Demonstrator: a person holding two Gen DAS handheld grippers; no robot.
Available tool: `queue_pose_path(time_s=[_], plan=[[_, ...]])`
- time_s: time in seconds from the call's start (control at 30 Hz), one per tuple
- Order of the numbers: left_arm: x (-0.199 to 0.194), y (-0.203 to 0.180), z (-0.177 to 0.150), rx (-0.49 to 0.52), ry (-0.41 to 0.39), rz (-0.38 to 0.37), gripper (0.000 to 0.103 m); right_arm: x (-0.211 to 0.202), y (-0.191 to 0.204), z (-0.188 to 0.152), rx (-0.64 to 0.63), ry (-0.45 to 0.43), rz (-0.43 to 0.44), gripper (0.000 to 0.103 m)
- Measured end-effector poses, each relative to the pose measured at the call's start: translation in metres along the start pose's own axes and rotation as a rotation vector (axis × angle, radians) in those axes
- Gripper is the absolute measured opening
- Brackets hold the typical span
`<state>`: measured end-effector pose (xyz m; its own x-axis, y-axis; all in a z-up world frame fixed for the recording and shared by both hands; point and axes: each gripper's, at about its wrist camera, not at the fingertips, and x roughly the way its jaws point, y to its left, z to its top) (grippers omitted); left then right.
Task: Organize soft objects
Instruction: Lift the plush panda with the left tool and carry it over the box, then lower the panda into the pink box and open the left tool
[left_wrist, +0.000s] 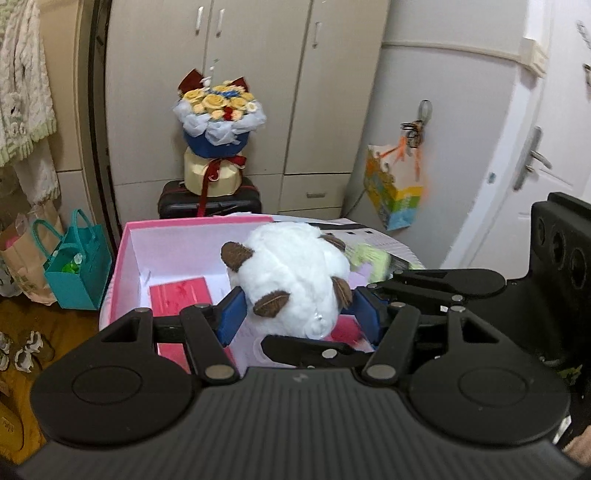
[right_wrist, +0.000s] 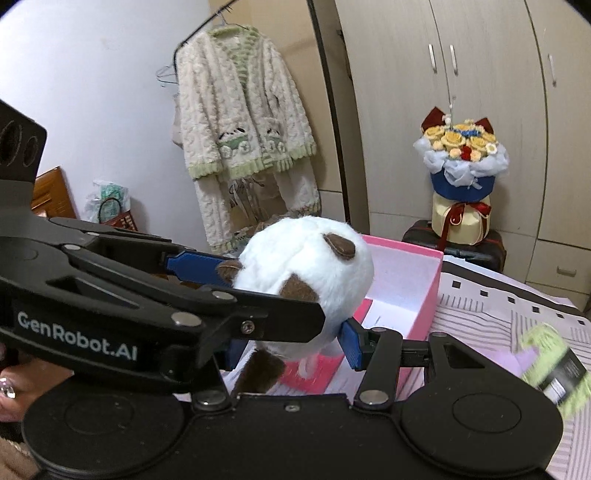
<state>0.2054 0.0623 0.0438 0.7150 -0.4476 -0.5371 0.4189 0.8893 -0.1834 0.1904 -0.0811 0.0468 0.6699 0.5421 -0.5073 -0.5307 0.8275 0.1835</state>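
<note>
Pale wardrobe doors (left_wrist: 258, 92) fill the background, with a paper-wrapped yellow flower bouquet (left_wrist: 218, 110) on a dark suitcase (left_wrist: 210, 201). In front of the bouquet sits an open pink cardboard box (left_wrist: 129, 251). Above that box hangs a round white plush toy with brown felt patches (left_wrist: 295, 269). Both the left gripper (left_wrist: 299, 314) and the right gripper (right_wrist: 291, 347) are part-closed on the toy, each pressing its 2 blue pads into the fur from opposite sides.

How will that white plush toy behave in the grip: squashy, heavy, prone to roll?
The plush toy looks squashy: fluffy pile bulges around the left gripper and right gripper. Probably light for its size. Its rounded body might roll once released into the pink box.
</note>
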Motion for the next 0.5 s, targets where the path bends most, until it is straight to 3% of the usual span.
queue_pose_path(time_s=[0.13, 0.37, 0.5], plan=[[0.039, 0.028, 0.017, -0.028, 0.044, 0.047, 0.061, 0.049, -0.019, 0.016, 0.072, 0.076, 0.035, 0.057], [0.099, 0.076, 0.02, -0.176, 0.179, -0.027, 0.061, 0.094, -0.033, 0.024, 0.042, 0.155, -0.033, 0.057], [0.122, 0.086, 0.013, -0.229, 0.211, -0.043, 0.061, 0.11, -0.034, 0.024, -0.025, 0.193, -0.089, 0.057]])
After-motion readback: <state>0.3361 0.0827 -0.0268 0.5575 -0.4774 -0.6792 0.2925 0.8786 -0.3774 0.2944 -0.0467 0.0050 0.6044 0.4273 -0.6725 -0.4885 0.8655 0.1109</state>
